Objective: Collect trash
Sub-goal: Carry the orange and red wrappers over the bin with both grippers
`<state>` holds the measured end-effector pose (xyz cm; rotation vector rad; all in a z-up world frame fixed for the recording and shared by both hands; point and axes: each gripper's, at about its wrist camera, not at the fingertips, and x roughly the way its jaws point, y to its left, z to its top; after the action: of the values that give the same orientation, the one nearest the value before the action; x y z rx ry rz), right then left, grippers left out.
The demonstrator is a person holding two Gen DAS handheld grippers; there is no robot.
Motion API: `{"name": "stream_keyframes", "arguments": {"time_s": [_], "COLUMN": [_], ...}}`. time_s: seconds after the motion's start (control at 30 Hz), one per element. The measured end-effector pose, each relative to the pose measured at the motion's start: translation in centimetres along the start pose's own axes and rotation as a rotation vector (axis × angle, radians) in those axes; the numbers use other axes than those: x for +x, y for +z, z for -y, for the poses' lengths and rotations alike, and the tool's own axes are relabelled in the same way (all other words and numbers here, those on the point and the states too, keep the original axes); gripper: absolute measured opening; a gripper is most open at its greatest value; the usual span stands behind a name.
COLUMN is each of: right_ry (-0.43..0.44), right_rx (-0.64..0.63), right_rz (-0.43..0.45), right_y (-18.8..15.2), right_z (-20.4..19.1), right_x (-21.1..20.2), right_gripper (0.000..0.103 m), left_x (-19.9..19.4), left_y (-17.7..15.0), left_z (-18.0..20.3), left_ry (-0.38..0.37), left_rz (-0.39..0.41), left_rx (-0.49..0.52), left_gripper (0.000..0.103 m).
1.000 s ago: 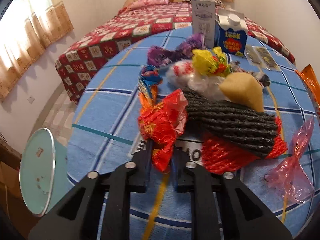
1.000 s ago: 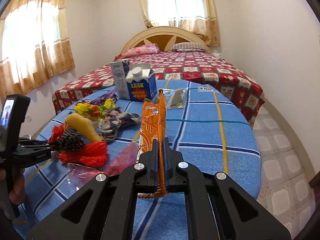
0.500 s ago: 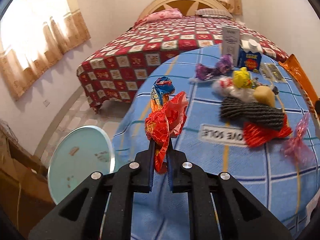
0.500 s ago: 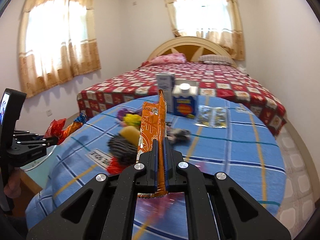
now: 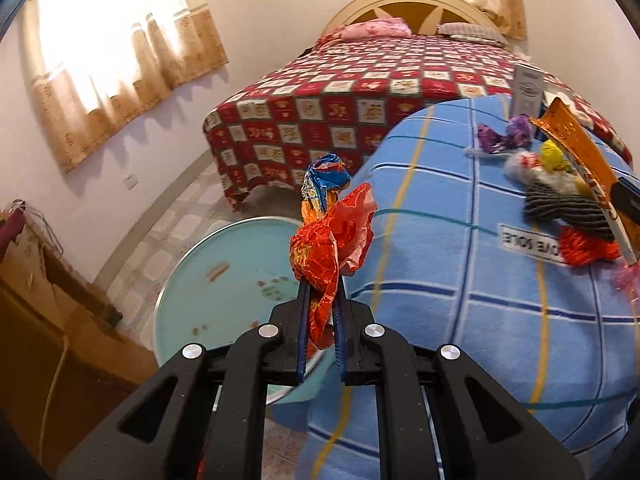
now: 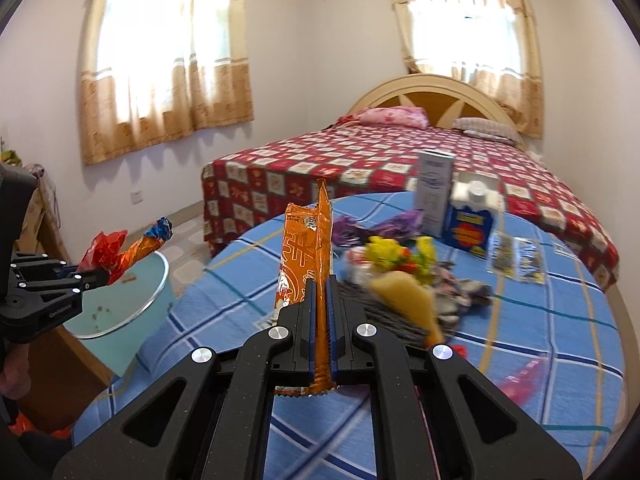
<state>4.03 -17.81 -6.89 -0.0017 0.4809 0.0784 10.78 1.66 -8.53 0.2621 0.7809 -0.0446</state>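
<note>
1. Left wrist view: the left gripper at lower centre has its jaws pinched narrowly on a crumpled red wrapper, which sticks up mid-frame above the pale blue bin.
2. Right wrist view: the right gripper has its jaws almost together, clamping an upright orange wrapper at centre, over the blue checked table.

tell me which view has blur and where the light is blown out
Right wrist view: the table clutter is motion-smeared while the orange wrapper stays sharp, and both windows glare white. Left wrist view: mostly crisp, the left window overexposed.
</note>
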Motion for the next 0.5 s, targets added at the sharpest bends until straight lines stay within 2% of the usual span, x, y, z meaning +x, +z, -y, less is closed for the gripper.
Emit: {"name": "stream_keyframes", "arguments": {"time_s": [0.5], "right_ry": [0.110], "right_rx": [-0.107], "right_rz": [-0.050], "right_y": [0.8], "right_z": [-7.0], "right_x": [4.2], "right_gripper": [0.005], "left_x": [0.6], "left_y": [-2.0], "left_z": [-6.2], "left_ry": [0.082], "left_rz": [-0.033], "left_rx": [-0.070], "left_gripper": [0.010]}}
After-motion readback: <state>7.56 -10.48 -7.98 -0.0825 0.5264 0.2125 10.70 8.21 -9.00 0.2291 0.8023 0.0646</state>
